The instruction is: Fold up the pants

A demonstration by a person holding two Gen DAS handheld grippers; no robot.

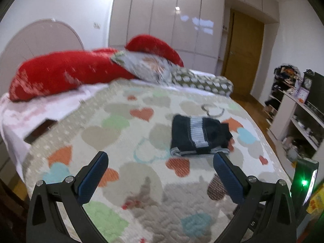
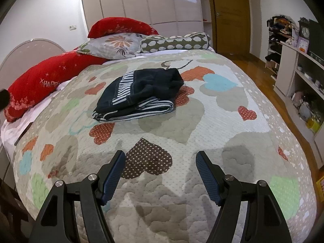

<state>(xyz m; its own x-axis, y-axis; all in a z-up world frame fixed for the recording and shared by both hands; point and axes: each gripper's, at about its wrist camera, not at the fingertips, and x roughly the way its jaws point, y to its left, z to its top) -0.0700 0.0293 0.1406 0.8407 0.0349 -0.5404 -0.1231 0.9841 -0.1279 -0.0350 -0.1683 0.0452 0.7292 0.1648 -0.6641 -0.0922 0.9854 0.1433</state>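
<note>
Nearest the lens in the left wrist view, the left tongs [image 1: 161, 158] stand spread wide, nothing between the blue ribbed pads [image 1: 92, 177], poised over the quilt [image 1: 125, 141] without touching it. In the right wrist view, the right tongs [image 2: 160, 158] are likewise spread and empty, with a brown dotted heart of the quilt showing in the gap between the two fingers.

Just ahead of both tongs, the quilt, printed with coloured hearts, covers the bed. The pants [image 2: 139, 95], dark with a black-and-white striped band, lie folded into a compact stack on the quilt. They rest ahead of the right tongs and slightly to their left, clear of the fingertips. In the left wrist view the pants [image 1: 199, 135] lie just beyond the right-hand finger, apart from it.

Farther ahead, at the head of the bed, lie two red pillows [image 2: 38, 85], a floral pillow [image 2: 113, 46] and a green bolster [image 2: 174, 41] with pale spots. Beyond these stand a glossy wardrobe [image 2: 141, 2] and a wooden door [image 2: 230, 14]. To the right of the tongs, across a strip of wooden floor, cluttered shelves [image 2: 299, 75] line the wall.
</note>
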